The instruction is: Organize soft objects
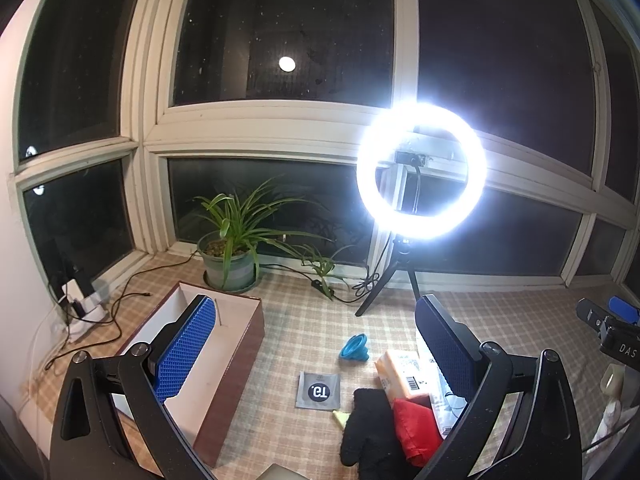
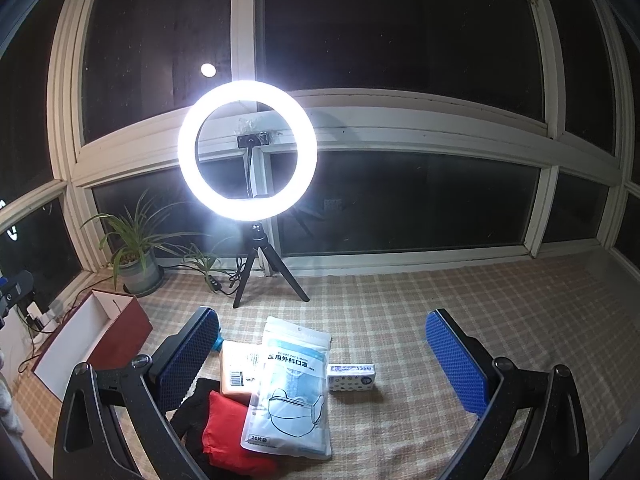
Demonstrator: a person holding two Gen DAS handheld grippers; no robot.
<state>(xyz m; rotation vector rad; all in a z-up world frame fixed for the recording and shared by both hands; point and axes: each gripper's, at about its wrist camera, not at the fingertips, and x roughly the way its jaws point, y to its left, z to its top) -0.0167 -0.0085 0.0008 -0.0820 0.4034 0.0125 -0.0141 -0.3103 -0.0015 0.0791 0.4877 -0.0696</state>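
On the plaid cloth lies a pile of soft items: a black glove, a red cloth pouch, an orange pack and a face-mask bag that overlaps the pouch. A small tissue pack sits right of the bag. A blue folded cup and a grey sachet lie apart from the pile. A brown box with a white inside stands at the left. My left gripper is open above the cloth between box and pile. My right gripper is open over the mask bag, holding nothing.
A lit ring light on a tripod stands at the back near the window. A potted plant sits behind the box, with cables and a charger at the far left. Bare plaid cloth stretches to the right.
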